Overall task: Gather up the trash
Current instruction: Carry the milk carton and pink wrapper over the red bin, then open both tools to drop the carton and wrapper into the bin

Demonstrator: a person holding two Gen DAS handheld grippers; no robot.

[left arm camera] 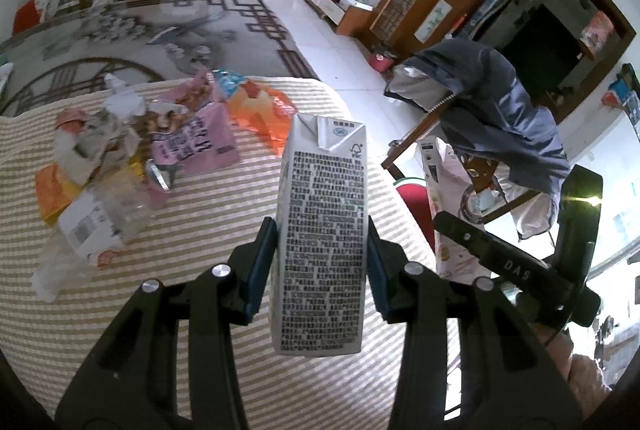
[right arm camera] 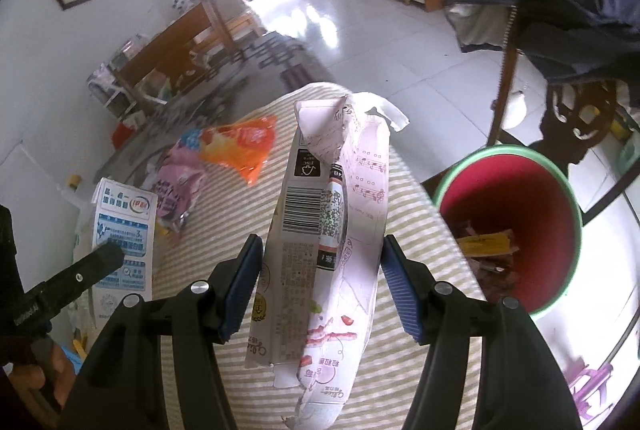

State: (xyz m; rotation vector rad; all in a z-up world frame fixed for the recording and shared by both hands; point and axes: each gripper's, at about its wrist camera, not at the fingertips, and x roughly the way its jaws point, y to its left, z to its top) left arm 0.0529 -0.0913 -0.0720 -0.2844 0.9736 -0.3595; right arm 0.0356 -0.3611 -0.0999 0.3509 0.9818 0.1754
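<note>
My left tool (left arm camera: 322, 262) is clamped on a milk carton (left arm camera: 322, 230), held above the striped bench (left arm camera: 200, 270). My right tool (right arm camera: 322, 282) is clamped on a torn pink carton (right arm camera: 332, 250), just left of the red bin (right arm camera: 520, 197). More wrappers (left arm camera: 192, 137) lie far left of the bin.

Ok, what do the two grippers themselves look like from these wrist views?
Both look alike. The left gripper and right gripper have matte black angular arms with round silver rivets at the joints and ribbed blue pads inside the fingers. From the left view, the right one's black body carries pale letters reading DAS. No cables or sleeves show.
</note>
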